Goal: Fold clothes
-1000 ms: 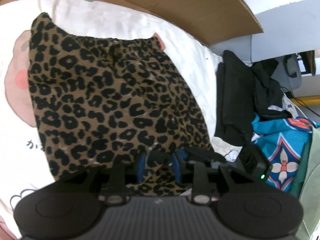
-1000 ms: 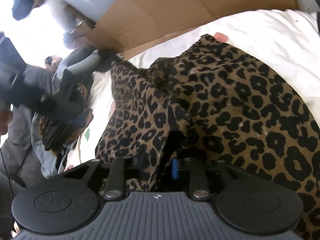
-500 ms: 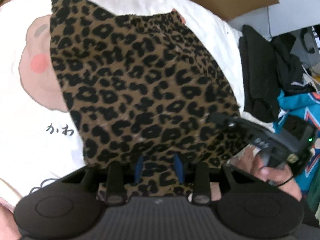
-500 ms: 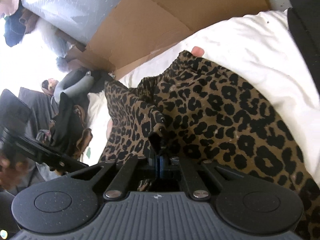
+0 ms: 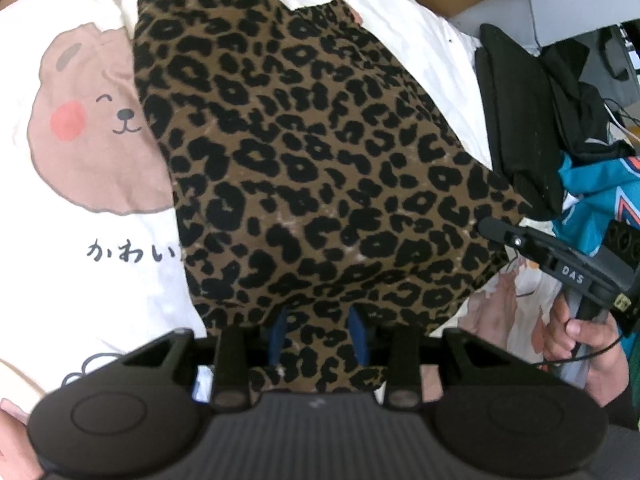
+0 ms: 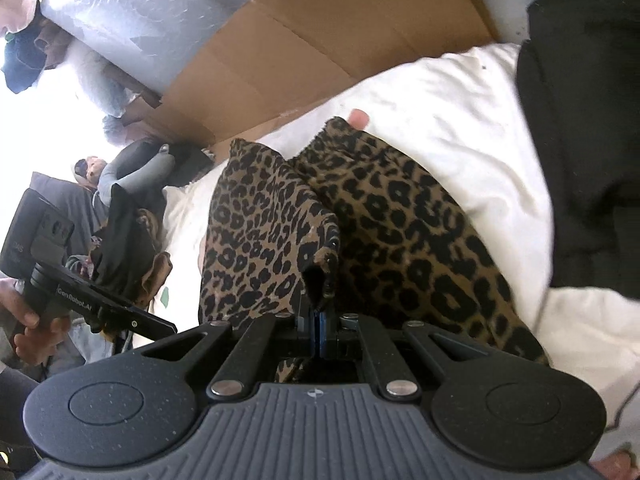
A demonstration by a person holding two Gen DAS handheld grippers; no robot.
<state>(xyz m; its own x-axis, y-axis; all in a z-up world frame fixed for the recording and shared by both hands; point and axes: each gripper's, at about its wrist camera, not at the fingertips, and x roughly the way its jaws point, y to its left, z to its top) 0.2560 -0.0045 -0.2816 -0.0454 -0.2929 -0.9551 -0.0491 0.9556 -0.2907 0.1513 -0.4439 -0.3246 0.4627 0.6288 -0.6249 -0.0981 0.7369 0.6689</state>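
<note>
Two grippers, both at the near hem of the leopard-print garment (image 5: pixel 312 168). Left gripper (image 5: pixel 318 334): blue finger pads (image 5: pixel 357 338) spread apart, hem cloth draped between and over them, not pinched; released. Right gripper (image 6: pixel 318 330): jaws clenched together, thin fold of leopard cloth (image 6: pixel 320 276) standing up out of the pinch; grasping the garment's edge. Garment spread mostly flat on a white bedsheet (image 5: pixel 80 288), narrowing toward the far end, one side turned over in a long fold in the right wrist view. Sheet printed with a brown cartoon bear face (image 5: pixel 92 128), pink cheek, dark handwritten characters (image 5: pixel 132 252) just below; garment overlapping the bear's right edge. Right gripper's black body (image 5: pixel 560 264) in the left wrist view at the garment's right corner, held by a hand (image 5: pixel 580 336). Left gripper's body (image 6: pixel 72 292) at the left edge of the right wrist view, also hand-held. Black clothing (image 5: pixel 516 112) heaped just beside the garment on the right; teal patterned fabric (image 5: pixel 592 212) beyond it. Brown cardboard sheet (image 6: pixel 320 52) propped at the far side of the bed. More dark clothes piled (image 6: pixel 132 240) off the bed's left side; detail there blurred.
</note>
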